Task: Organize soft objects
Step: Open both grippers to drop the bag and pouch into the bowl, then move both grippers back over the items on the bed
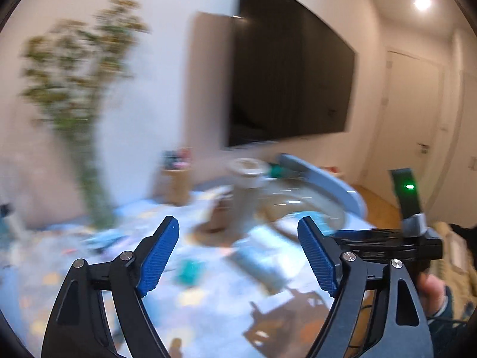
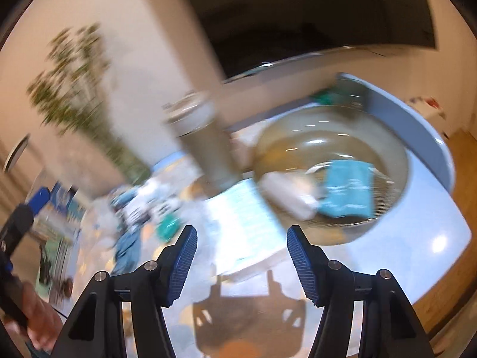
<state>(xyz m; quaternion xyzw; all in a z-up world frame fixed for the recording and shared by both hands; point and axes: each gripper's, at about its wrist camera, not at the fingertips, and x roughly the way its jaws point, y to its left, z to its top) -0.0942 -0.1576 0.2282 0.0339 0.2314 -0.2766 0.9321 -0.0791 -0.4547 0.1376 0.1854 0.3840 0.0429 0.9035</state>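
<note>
Both views are motion-blurred. My right gripper (image 2: 242, 235) is open and empty above a light blue table (image 2: 441, 217). Ahead of it stands a clear round bowl (image 2: 396, 149) holding a teal cloth (image 2: 348, 191) and a white soft item (image 2: 286, 194). A pale folded cloth (image 2: 244, 223) lies just before the bowl. A small teal item (image 2: 168, 229) and a blue cloth (image 2: 128, 244) lie to the left. My left gripper (image 1: 238, 232) is open and empty over the same table, with a small teal item (image 1: 189, 271) and a pale cloth (image 1: 256, 259) below it.
A grey cylinder canister (image 2: 205, 146) stands behind the pale cloth. A tall green plant (image 1: 80, 95) is at the left and a large dark TV (image 1: 289, 68) hangs on the wall. A wooden holder (image 1: 176, 185) stands at the back. The other gripper (image 1: 411, 229) shows at the right.
</note>
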